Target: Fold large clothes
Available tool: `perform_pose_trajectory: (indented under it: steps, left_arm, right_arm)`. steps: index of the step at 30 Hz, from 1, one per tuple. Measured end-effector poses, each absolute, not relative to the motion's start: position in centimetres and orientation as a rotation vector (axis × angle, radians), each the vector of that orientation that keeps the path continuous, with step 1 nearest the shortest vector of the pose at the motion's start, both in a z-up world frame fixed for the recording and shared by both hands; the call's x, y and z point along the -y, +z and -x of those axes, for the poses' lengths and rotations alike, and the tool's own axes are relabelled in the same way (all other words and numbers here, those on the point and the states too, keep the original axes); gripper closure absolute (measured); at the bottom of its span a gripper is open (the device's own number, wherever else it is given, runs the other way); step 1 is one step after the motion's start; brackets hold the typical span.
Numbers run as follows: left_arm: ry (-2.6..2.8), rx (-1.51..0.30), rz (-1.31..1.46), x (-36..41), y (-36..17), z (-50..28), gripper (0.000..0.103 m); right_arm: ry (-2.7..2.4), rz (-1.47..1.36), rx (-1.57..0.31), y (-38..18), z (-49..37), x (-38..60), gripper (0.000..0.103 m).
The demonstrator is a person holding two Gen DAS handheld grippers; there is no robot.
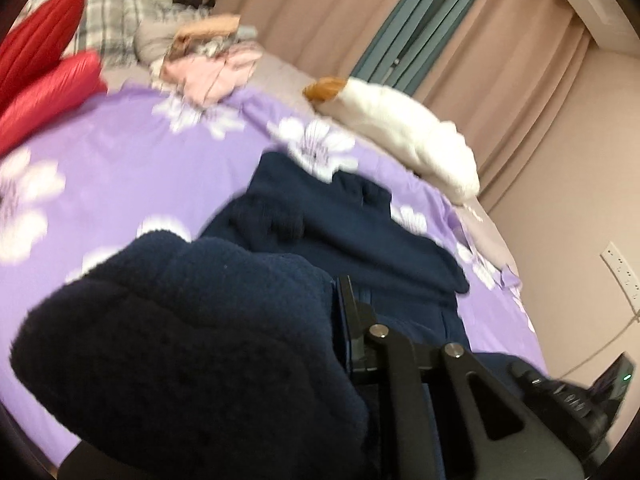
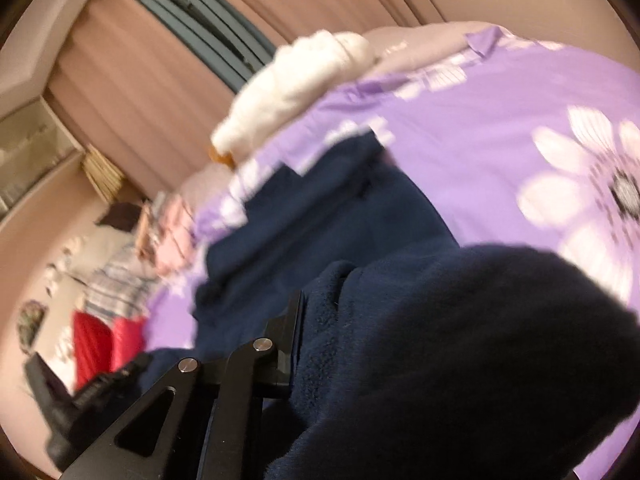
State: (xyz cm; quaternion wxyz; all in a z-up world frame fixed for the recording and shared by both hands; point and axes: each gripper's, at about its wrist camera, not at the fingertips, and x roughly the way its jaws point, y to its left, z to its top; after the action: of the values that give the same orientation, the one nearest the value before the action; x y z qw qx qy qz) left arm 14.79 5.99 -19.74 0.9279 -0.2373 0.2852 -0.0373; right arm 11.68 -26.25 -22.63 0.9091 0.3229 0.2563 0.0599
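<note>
A navy fleece garment (image 1: 328,216) lies stretched across the purple flowered bedsheet (image 1: 120,168). Its near end is lifted and bunched up against both cameras. My left gripper (image 1: 320,304) is shut on a thick fold of that fleece. One black finger (image 1: 345,312) shows and the other is buried in the cloth. In the right wrist view the same garment (image 2: 320,220) runs away over the sheet (image 2: 500,120). My right gripper (image 2: 316,312) is shut on its other bunched corner, with only one finger (image 2: 294,328) visible.
A white plush pillow (image 1: 400,132) lies at the far bed edge by the beige curtains (image 1: 500,60). Red cushions (image 1: 48,80), a plaid cloth (image 1: 108,20) and a pile of pink clothes (image 1: 208,76) sit at the head end. A wall socket (image 1: 620,268) is on the right.
</note>
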Motion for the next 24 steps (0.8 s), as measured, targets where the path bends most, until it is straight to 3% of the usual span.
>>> perform_pose_trajectory:
  steps: [10, 15, 19, 22, 24]
  left_arm:
    - [-0.044, -0.577, 0.394, -4.8, -15.8, -29.9, 0.086]
    - [-0.002, -0.627, 0.468, -5.9, -19.8, -37.9, 0.082]
    - [0.038, -0.747, 0.486, -6.3, -27.2, -41.7, 0.078]
    - [-0.002, -0.58, 0.439, -5.9, -27.5, -39.0, 0.076]
    - [-0.037, -0.607, 0.432, -6.1, -27.2, -39.0, 0.063]
  right_arm:
    - [0.131, -0.561, -0.519, -17.7, -26.4, 26.1, 0.084]
    - [0.094, -0.531, -0.601, -19.6, -35.0, 25.9, 0.084]
    - [0.05, -0.544, -0.758, -25.5, -40.1, 26.1, 0.082]
    - [0.1, -0.479, -0.61, -27.8, -38.6, 25.6, 0.082]
    - [0.088, -0.359, -0.589, -27.4, -37.4, 24.2, 0.081]
